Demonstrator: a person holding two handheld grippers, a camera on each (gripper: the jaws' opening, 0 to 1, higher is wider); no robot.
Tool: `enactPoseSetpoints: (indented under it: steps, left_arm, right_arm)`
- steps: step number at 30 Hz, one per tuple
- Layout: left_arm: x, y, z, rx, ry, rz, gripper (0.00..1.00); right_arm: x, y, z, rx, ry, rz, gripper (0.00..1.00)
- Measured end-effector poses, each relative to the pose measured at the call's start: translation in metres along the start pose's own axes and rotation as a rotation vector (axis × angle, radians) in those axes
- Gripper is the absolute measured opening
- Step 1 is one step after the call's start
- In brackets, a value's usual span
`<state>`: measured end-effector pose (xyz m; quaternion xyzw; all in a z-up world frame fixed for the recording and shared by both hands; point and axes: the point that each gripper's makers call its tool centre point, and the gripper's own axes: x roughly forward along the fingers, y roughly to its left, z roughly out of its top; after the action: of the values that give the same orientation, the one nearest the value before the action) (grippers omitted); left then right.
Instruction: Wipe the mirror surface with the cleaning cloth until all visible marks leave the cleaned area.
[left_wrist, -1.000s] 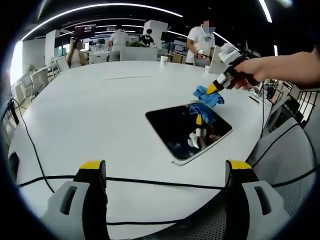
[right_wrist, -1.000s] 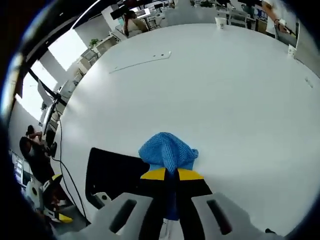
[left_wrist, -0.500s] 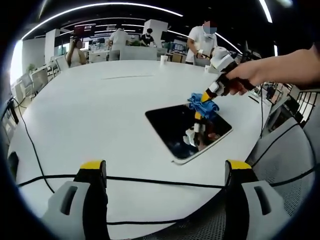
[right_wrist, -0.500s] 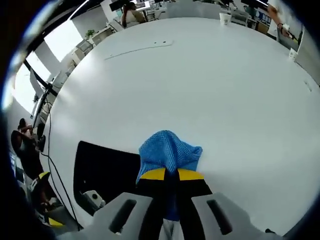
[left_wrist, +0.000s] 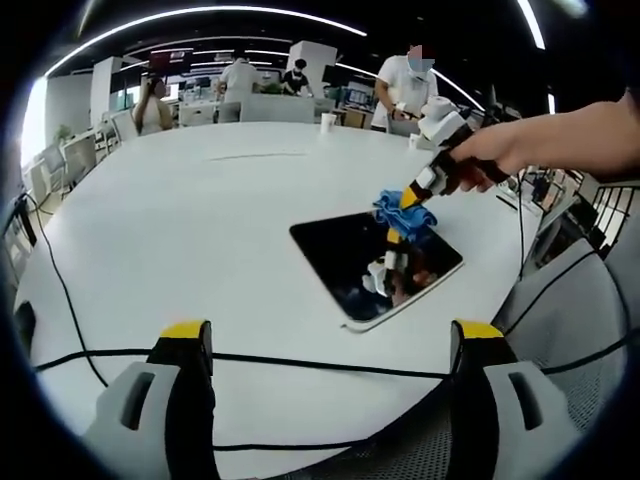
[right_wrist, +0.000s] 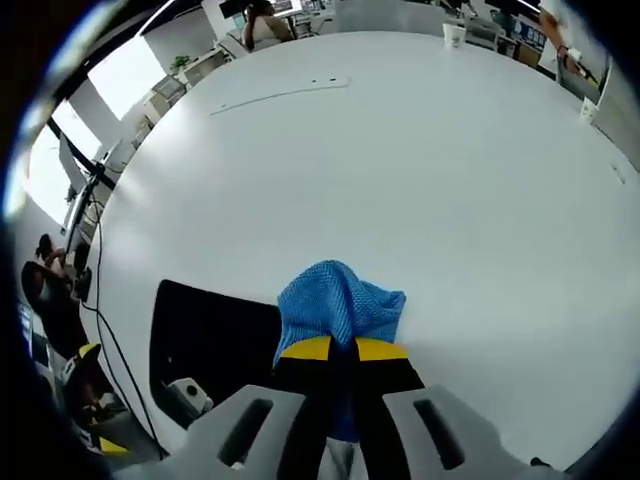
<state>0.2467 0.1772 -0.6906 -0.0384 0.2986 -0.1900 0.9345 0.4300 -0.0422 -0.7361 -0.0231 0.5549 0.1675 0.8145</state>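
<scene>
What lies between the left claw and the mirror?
In the left gripper view, a thin black cable crosses the white table between the left claw and the mirror; the rest of that stretch is bare tabletop.

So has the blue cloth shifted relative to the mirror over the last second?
Yes. In the left gripper view the blue cloth, shut in the right tongs, has moved from beyond the mirror's far corner inward onto its far edge.
</scene>
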Motion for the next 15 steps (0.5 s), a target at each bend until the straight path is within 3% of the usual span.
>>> enactPoseSetpoints:
  steps: [4, 15]
  left_arm:
    - [0.000, 0.000, 0.000, 0.004, 0.001, 0.002, 0.98]
    - [0.001, 0.000, -0.002, 0.019, 0.011, -0.002, 0.98]
  right_arm:
    - [0.001, 0.003, 0.000, 0.002, 0.003, -0.007, 0.01]
    - [0.010, 0.039, 0.002, -0.001, 0.029, 0.038, 0.01]
